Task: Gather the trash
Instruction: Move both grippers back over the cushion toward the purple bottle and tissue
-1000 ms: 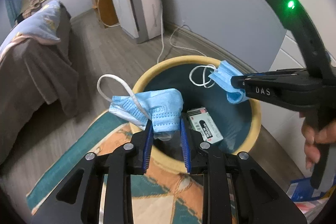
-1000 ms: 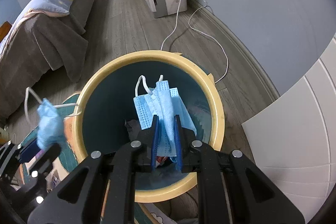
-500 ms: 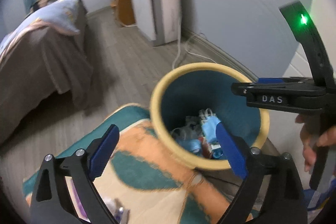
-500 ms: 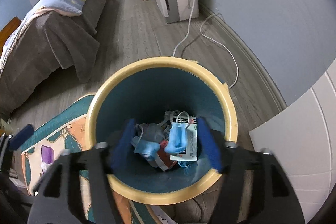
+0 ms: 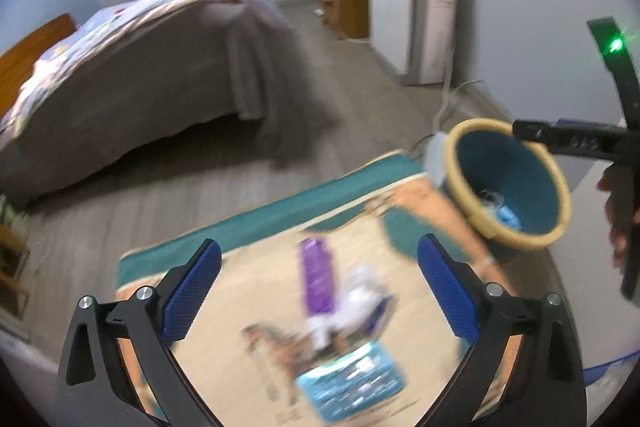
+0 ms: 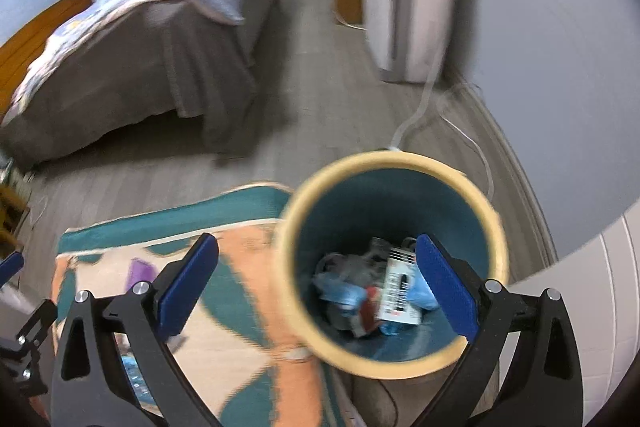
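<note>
The yellow-rimmed teal trash bin (image 6: 496, 239) stands on the floor by the wall; it also shows in the left wrist view (image 5: 454, 163). Inside it lie blue face masks (image 6: 340, 293) and a white box (image 6: 398, 291). My right gripper (image 6: 316, 285) is open and empty above the bin's left rim. My left gripper (image 5: 318, 289) is open and empty over the rug, above a purple packet (image 5: 318, 279), a white crumpled wrapper (image 5: 360, 297) and a light blue packet (image 5: 352, 385). The right gripper's body (image 5: 576, 139) shows over the bin in the left wrist view.
A patterned orange and teal rug (image 5: 248, 291) lies next to the bin. A bed with a brown cover (image 5: 132, 83) stands at the left. A white appliance (image 5: 412, 15) with a cable stands by the far wall. A white cabinet (image 6: 592, 295) is at the right.
Both grippers opened and dropped their blue masks into the bin. The left gripper then swung left, away from the bin and over the rug. The right gripper pulled back slightly.
</note>
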{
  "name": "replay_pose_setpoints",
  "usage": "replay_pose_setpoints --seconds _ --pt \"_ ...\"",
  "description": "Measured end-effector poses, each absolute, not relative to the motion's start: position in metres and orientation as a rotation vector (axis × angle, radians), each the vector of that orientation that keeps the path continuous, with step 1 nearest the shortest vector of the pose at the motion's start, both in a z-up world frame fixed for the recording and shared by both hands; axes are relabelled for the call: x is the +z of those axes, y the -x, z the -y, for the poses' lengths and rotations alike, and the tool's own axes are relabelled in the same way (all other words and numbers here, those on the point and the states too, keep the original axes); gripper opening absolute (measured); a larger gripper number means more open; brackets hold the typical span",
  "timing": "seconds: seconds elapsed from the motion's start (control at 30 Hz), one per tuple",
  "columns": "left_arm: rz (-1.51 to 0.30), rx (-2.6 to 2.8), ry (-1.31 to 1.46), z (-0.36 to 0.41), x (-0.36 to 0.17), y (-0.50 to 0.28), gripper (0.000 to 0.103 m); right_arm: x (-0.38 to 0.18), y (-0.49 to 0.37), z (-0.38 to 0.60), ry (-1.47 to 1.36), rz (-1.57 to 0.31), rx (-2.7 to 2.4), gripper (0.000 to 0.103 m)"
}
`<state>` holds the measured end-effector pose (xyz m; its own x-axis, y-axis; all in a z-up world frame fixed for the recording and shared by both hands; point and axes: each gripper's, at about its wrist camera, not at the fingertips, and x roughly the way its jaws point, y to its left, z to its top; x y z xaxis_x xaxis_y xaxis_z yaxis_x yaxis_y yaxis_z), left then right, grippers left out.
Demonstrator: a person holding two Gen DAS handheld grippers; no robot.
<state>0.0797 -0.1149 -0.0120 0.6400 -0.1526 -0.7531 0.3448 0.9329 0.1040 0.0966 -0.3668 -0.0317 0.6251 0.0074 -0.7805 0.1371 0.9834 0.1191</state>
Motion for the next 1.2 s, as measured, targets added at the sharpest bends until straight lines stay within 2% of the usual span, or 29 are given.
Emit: replay_pose_setpoints --seconds 0.3,0.9,0.97,1.07,1.2 --pt "-0.839 -0.192 -0.239 0.051 -0.021 -0.063 0.097 -0.038 -0.103 0.293 -0.08 -0.94 0.048 0.097" --pt "-0.871 -0.194 -0.275 0.011 -0.054 -0.099 0.097 -0.111 -0.125 0.214 -0.068 -1.163 0.053 0.097" --pt "-0.878 -0.191 -0.314 0.01 -0.061 -0.103 0.097 -0.117 -0.126 0.208 -0.076 -1.179 0.057 0.094" --pt "-0.885 -0.195 -0.318 0.004 -0.065 -0.105 0.097 -0.128 -0.13 0.204 -0.116 -1.213 0.054 0.084" --pt "-0.9 -0.198 -0.254 -0.008 -0.063 -0.108 0.097 -0.142 -0.133 0.2 -0.153 -1.264 0.06 0.064"
